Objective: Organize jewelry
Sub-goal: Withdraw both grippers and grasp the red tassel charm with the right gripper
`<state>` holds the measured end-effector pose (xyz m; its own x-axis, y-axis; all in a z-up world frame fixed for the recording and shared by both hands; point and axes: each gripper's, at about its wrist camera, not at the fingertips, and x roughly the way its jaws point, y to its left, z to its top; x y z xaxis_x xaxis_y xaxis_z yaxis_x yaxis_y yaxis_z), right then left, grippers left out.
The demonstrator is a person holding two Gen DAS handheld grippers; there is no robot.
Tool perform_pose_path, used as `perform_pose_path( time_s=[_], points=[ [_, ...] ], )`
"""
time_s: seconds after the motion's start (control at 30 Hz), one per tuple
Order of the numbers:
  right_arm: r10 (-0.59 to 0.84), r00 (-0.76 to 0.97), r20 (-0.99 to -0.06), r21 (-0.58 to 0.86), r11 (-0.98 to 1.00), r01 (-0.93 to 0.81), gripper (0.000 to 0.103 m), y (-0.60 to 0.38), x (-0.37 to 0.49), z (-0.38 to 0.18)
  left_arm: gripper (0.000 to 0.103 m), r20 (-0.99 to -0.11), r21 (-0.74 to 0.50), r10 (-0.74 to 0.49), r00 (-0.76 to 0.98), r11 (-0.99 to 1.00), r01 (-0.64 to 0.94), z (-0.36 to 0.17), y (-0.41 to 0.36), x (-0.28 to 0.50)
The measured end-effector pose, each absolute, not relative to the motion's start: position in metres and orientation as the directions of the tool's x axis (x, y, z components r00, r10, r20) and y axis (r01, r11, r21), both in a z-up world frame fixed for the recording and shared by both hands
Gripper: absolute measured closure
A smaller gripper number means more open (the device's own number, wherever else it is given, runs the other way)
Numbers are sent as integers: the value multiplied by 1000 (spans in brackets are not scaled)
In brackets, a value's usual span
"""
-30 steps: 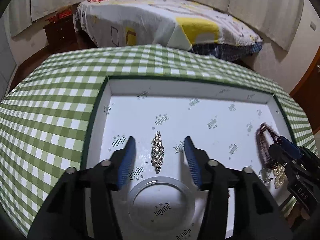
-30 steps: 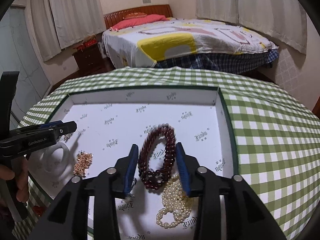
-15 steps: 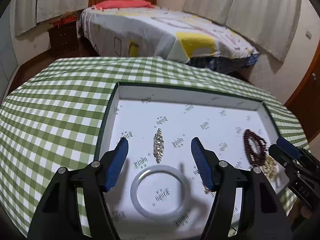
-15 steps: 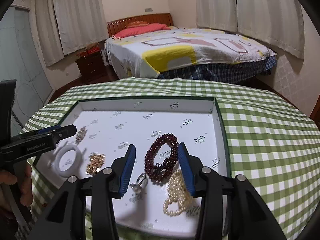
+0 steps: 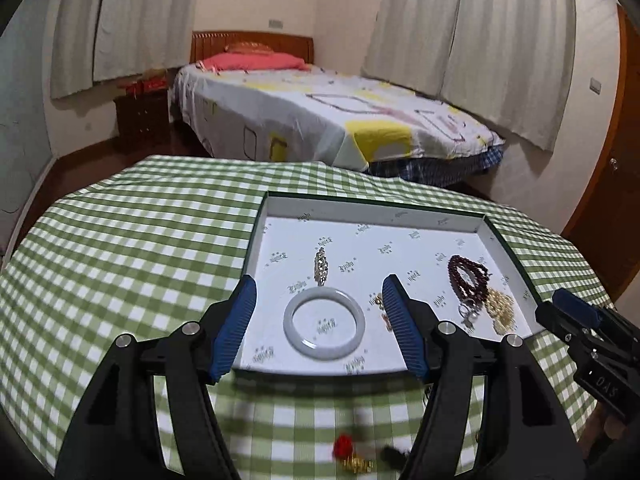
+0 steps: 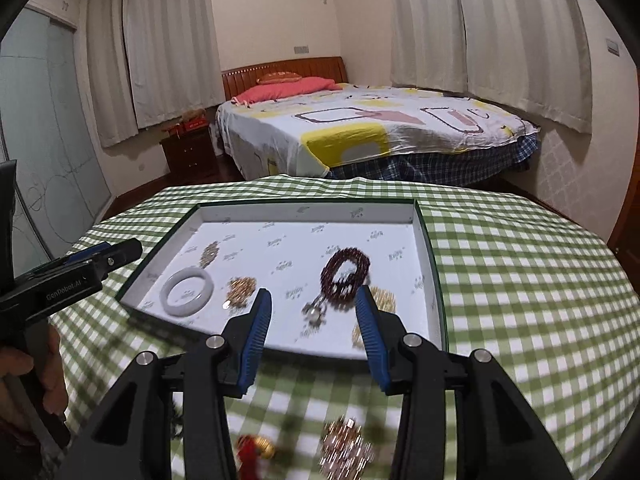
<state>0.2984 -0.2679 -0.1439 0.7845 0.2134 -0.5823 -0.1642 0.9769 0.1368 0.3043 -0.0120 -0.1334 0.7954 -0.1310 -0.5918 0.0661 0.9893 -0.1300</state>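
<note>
A shallow white box lid (image 5: 372, 206) (image 6: 436, 280) lies on the green checked table. In it lie a white bangle (image 5: 324, 322) (image 6: 187, 291), a crystal brooch (image 5: 321, 267) (image 6: 210, 254), a dark red bead bracelet (image 5: 468, 276) (image 6: 345, 274), a gold chain pile (image 5: 500, 307) (image 6: 241, 291), a ring (image 5: 467, 310) (image 6: 315, 312) and pearls (image 6: 382, 296). My left gripper (image 5: 318, 326) is open and empty above the lid's near edge. My right gripper (image 6: 314, 334) is open and empty, also at the near edge.
Loose jewelry lies blurred on the cloth in front of the lid: a red and gold piece (image 5: 352, 454) (image 6: 252, 450) and a sparkly piece (image 6: 346, 450). A bed (image 5: 320, 120) stands behind the table; a wooden door (image 5: 616, 200) is at the right.
Both grippers have pulled back and up from the lid, so the whole lid and the table's near part now show. The jewelry in the lid has not moved.
</note>
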Motion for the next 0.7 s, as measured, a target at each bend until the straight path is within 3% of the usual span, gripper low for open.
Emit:
perform_pose_path(
  time_s=[0.2, 0.7],
  points=[
    [219, 785, -580, 148, 976, -163, 59, -263, 270, -150, 39, -570, -108, -118, 813, 992, 68, -132, -12, 271],
    [280, 689, -668, 166, 959, -228, 65, -235, 236, -181, 39, -636, -108, -96, 766, 994, 35, -156, 3, 217]
  ],
)
